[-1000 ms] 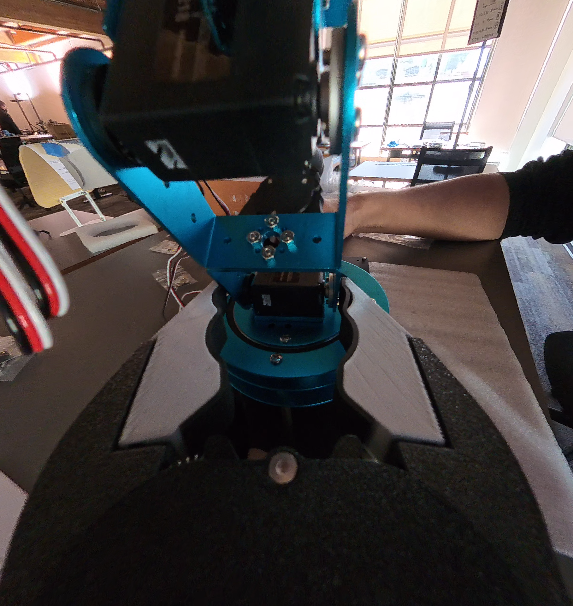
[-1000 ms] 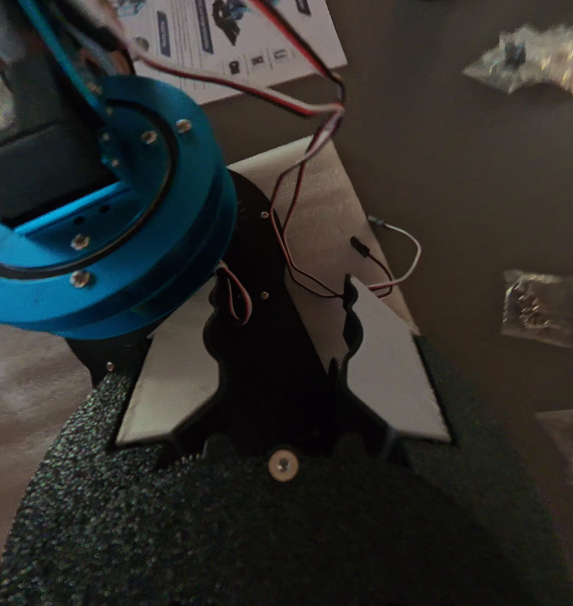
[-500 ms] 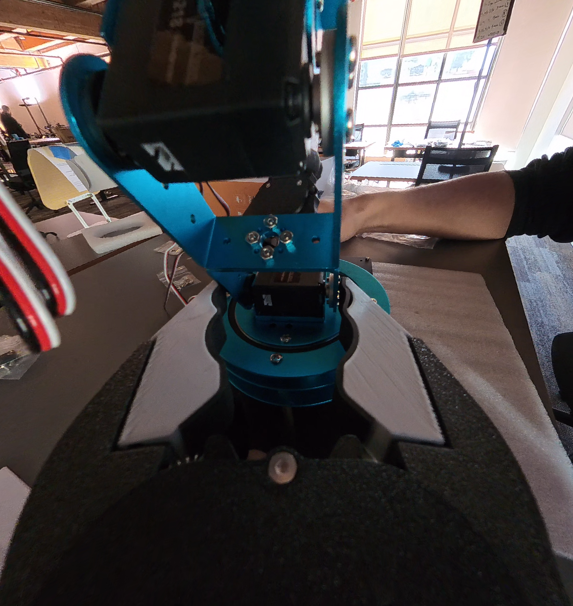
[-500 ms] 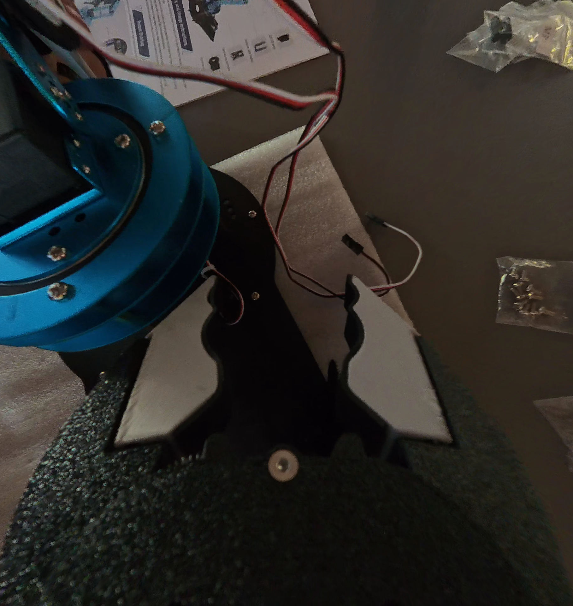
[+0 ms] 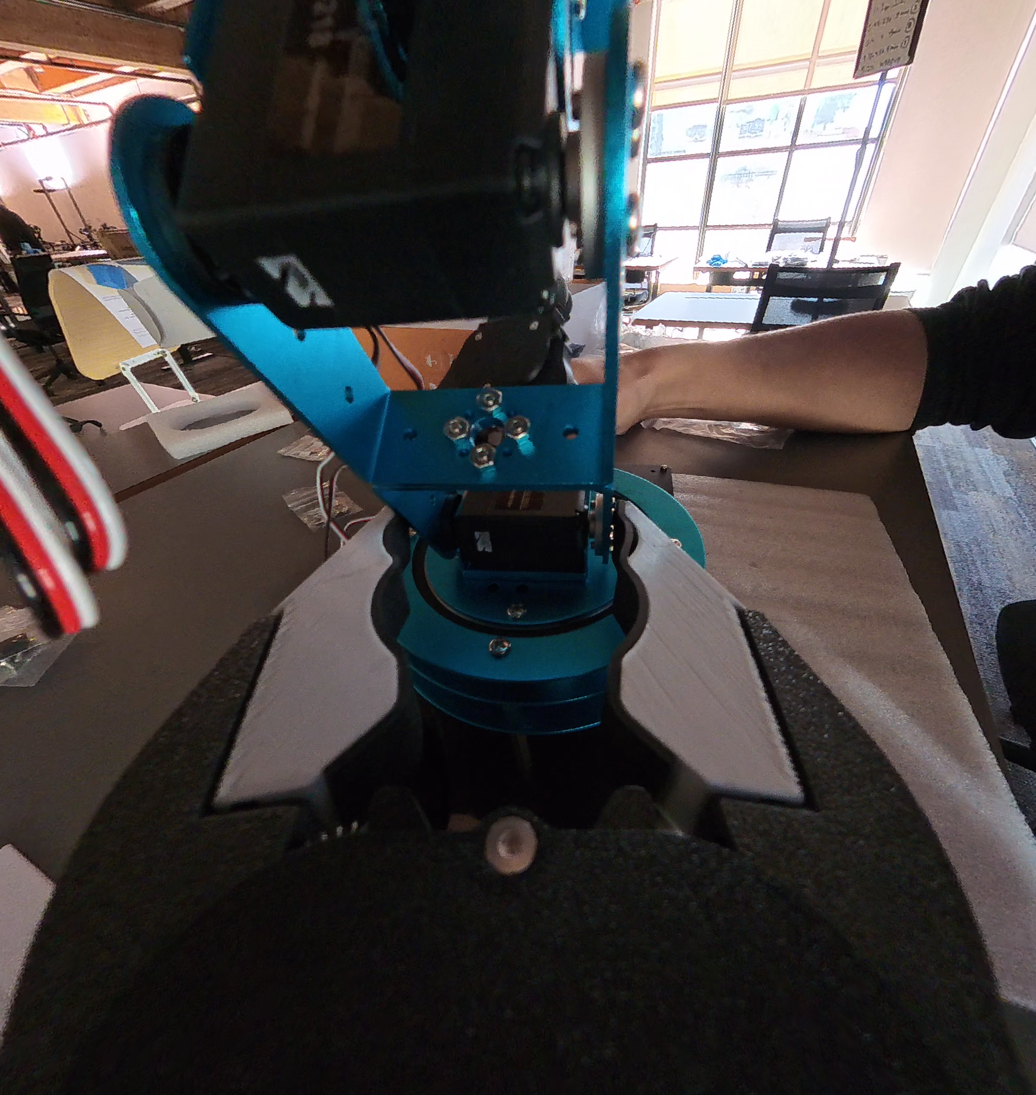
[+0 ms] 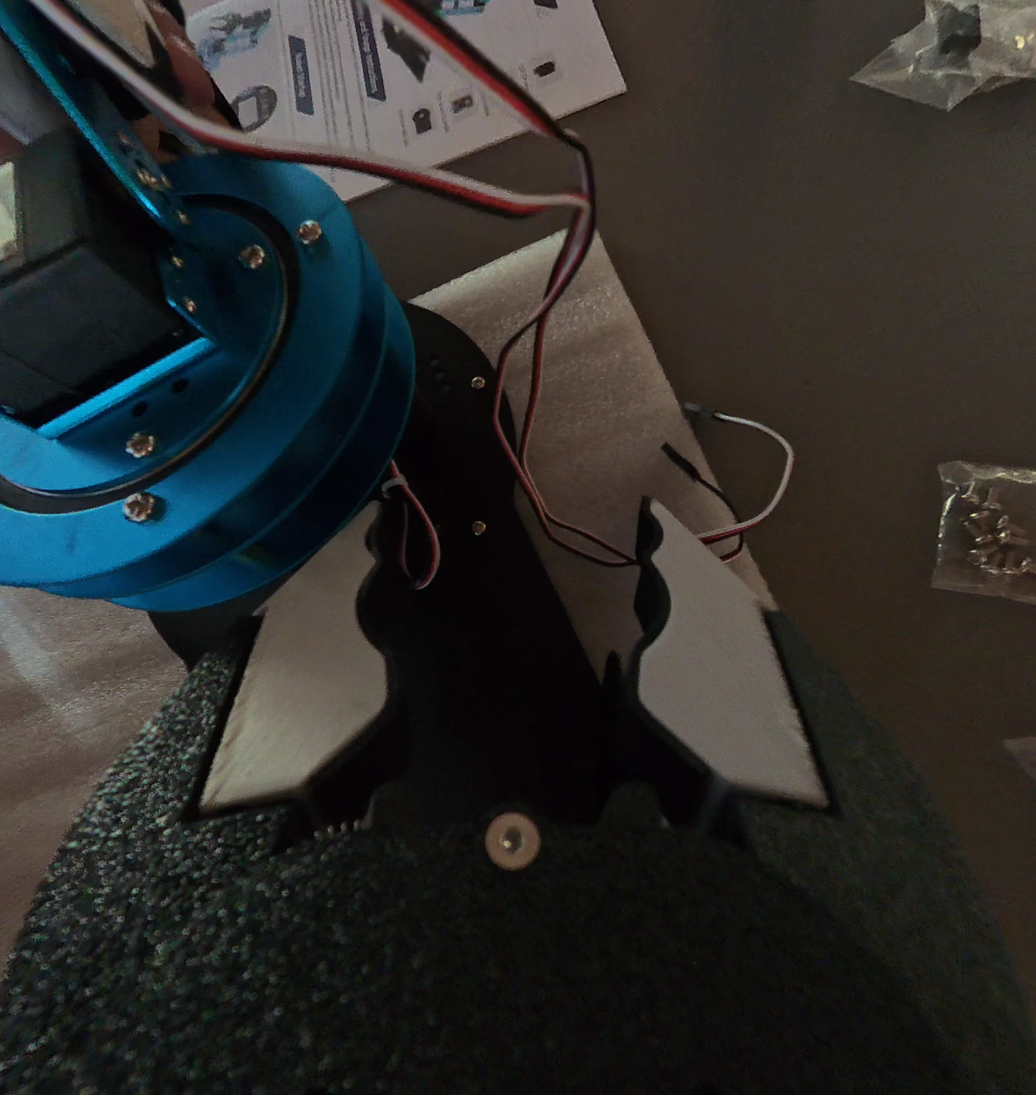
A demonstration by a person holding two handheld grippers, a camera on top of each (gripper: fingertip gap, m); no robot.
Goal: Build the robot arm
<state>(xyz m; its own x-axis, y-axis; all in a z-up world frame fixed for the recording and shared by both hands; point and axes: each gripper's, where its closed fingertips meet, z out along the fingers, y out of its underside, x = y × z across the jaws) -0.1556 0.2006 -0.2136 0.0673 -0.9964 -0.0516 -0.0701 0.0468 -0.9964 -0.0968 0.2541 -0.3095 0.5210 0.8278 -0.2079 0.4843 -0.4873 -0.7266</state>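
Observation:
A small robot arm kit stands on a foam sheet. It has a blue round base, blue brackets and black servos. My left gripper is shut on the blue round base, one white finger on each side. In the right wrist view the base is at the upper left, on a black base plate. My right gripper is held over that plate with its jaws apart, beside red, white and black servo wires. I cannot tell whether it touches the plate.
A person's forearm reaches in from the right behind the kit. A printed instruction sheet and clear bags of screws and parts lie on the dark table. Loose wire ends trail off the foam. A white foam tray sits far left.
The right wrist view swayed slightly sideways and came back. Both grippers keep the same opening, and the left still grips the blue base.

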